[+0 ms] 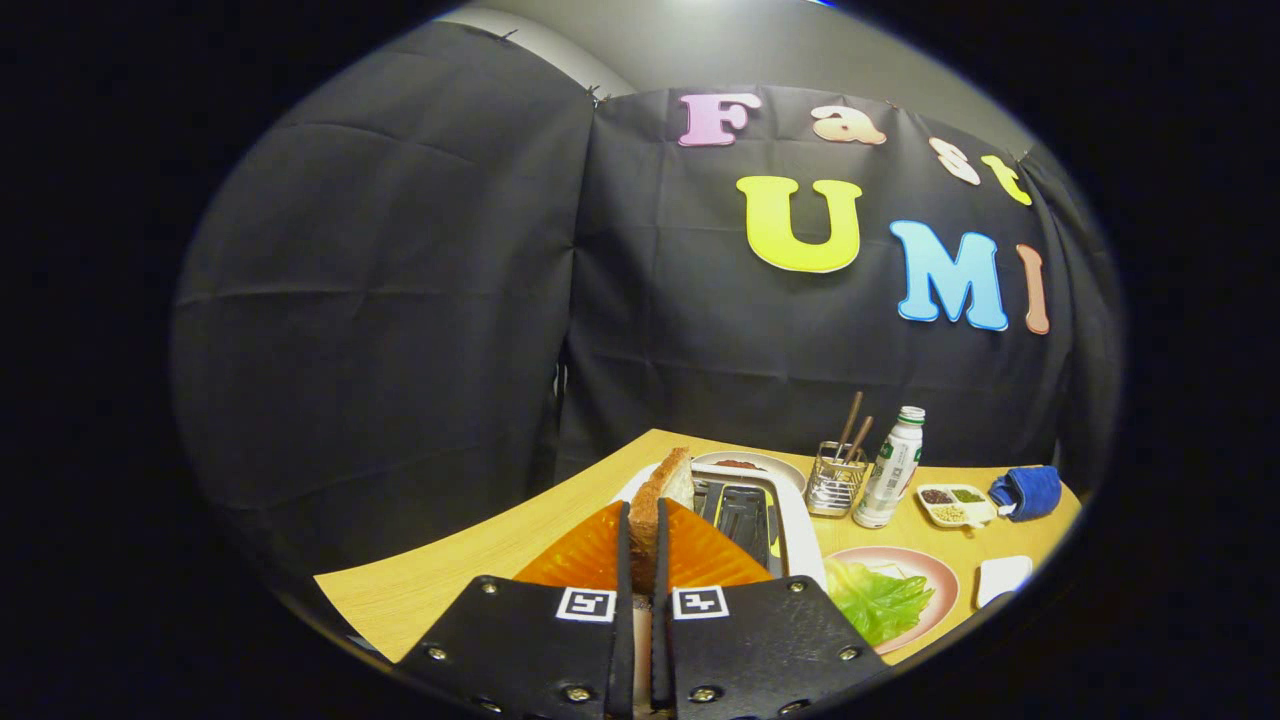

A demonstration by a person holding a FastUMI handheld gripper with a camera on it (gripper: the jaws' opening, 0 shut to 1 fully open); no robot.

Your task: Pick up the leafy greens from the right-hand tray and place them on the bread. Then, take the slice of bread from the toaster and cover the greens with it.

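We've got the tongs (pixel 640 560) clamped on the bread slice (pixel 662 500), edge-up above the toaster (pixel 745 515); greens (pixel 875 600) on the right plate (pixel 940 575).

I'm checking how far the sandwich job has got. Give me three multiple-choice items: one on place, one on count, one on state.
1. Where are the leafy greens?
A. on the pink plate
B. in the toaster
C. between the fingers

2. How many sticks stand in the wire holder?
A. none
B. two
C. five

3. What are the gripper fingers doing?
A. spread open
B. shut on nothing
C. shut on the bread slice

Key: 1 A, greens lie on the plate; 2 B, two sticks rise from it; 3 C, both fingers press the upright slice.
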